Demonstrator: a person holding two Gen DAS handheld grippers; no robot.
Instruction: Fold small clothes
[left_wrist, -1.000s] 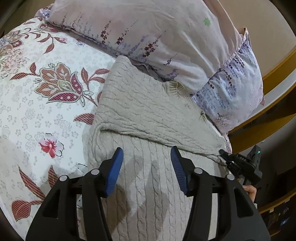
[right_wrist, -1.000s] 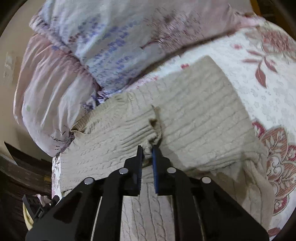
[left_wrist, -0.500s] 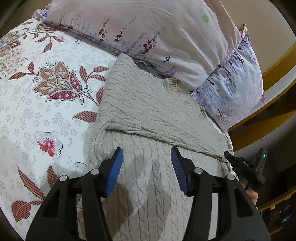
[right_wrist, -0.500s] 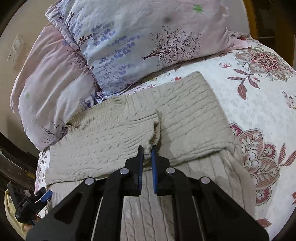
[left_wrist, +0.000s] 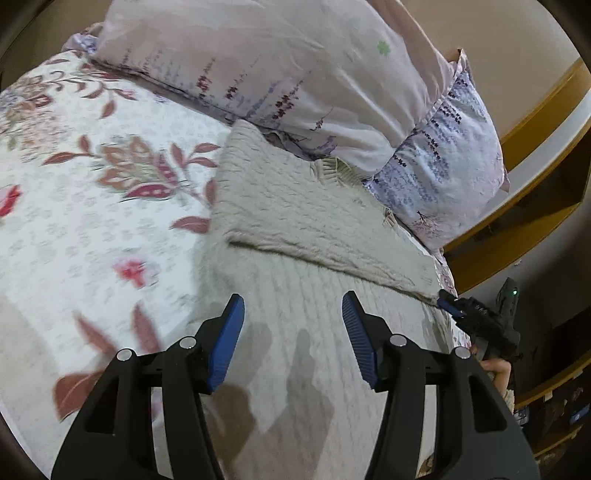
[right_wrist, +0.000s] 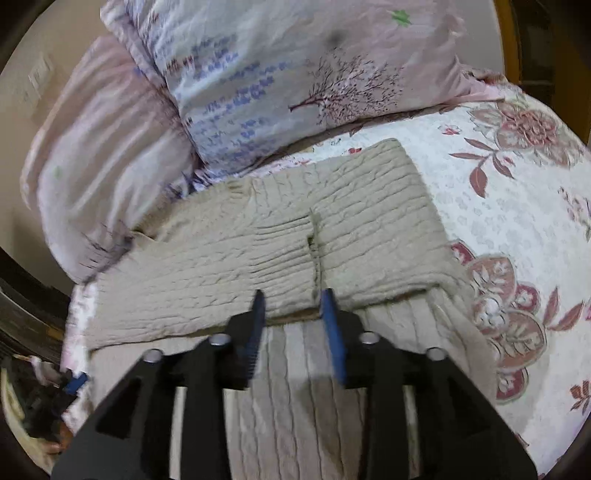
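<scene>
- Sweater (right_wrist: 295, 251), beige cable knit, flat on the bed; both sleeves folded in, cuffs meeting at the middle, probably to square it before folding the body.
- Right tool (right_wrist: 291, 306) at 6 o'clock just below the cuffs, jaws just opened, nothing between them.
- Left tool (left_wrist: 291, 317) at 6 o'clock over the lower body, jaws apart, empty.
- Floral bedspread (left_wrist: 92, 229) beneath, at 9 o'clock; pillows (left_wrist: 295, 85) at 12 o'clock, touching the collar; wooden bed frame (left_wrist: 535, 122) at 3 o'clock.
</scene>
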